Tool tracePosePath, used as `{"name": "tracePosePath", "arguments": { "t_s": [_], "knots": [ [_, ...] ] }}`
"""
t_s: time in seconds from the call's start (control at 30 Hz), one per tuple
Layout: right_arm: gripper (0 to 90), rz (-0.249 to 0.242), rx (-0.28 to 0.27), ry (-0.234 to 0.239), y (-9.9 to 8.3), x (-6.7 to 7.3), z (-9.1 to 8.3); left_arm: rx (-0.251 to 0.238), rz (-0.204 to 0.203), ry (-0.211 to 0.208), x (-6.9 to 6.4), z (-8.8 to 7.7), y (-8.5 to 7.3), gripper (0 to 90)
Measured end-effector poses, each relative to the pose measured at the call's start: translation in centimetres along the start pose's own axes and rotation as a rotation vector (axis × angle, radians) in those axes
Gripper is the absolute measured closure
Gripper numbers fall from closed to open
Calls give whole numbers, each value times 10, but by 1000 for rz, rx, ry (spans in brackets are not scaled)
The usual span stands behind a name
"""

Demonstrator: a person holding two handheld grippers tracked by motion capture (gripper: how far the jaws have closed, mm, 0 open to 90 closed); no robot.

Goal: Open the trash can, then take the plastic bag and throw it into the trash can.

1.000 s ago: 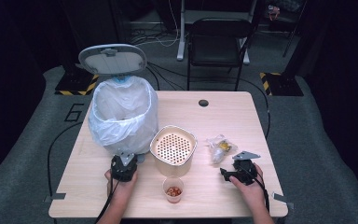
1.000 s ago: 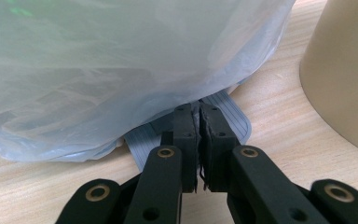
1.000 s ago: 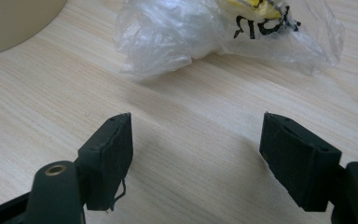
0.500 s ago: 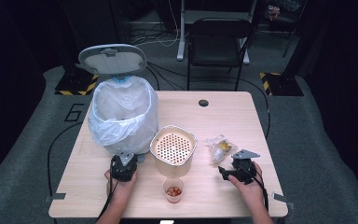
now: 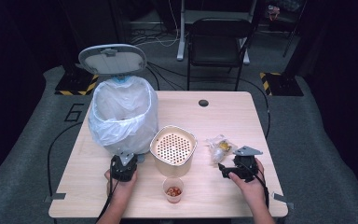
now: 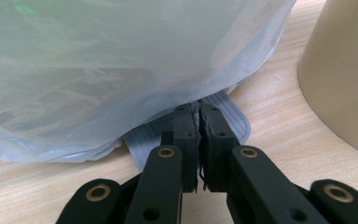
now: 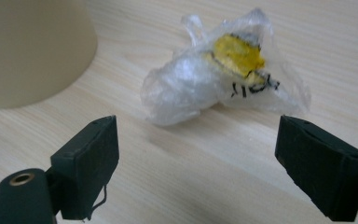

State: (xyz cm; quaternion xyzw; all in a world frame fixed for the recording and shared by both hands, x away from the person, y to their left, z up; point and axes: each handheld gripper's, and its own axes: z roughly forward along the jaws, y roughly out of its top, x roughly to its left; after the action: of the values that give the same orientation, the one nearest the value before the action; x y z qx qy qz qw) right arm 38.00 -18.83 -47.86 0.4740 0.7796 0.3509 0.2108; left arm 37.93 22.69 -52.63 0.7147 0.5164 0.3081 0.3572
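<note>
While the right tool [image 5: 223, 169] hung just above the bench [image 5: 242, 121] with its jaws spread wide, having just been opening, nothing lay between them. In the right gripper view the wrapper [image 7: 223, 70], a crumpled clear plastic bag with a yellow lump and black print inside, lay on the wood ahead of the jaws, at about twelve o'clock from them and apart from both. In the high view the wrapper [image 5: 220, 147] sat at about eleven o'clock from the right tool and at three o'clock from the beige tub [image 5: 173, 150] with the perforated top.

The left tool [image 6: 198, 140] was closed, its jaws pressed together with nothing gripped. Its tips rested over a grey ribbed pedal [image 6: 228, 122] that stuck out from under the bin [image 5: 121, 116], whose clear liner bulged just beyond. In the high view the left tool [image 5: 125, 161] sat at six o'clock from the bin, whose lid [image 5: 113, 59] stood raised. A small cup [image 5: 173, 190] holding reddish bits stood at six o'clock from the tub.
</note>
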Motion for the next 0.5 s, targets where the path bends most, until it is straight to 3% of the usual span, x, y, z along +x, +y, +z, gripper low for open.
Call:
{"name": "tracePosePath", "arguments": {
  "t_s": [0.07,0.23,0.5],
  "knots": [
    [67,-15,0,14,9,-3,-1,-5,-4,-1,0,0,0,856],
    [13,-13,6,2,21,-10,10,0,1,0,0,0,0,856],
    [0,61,13,-11,37,-19,30,-3,1,2,-1,0,0,856]
  ]
}}
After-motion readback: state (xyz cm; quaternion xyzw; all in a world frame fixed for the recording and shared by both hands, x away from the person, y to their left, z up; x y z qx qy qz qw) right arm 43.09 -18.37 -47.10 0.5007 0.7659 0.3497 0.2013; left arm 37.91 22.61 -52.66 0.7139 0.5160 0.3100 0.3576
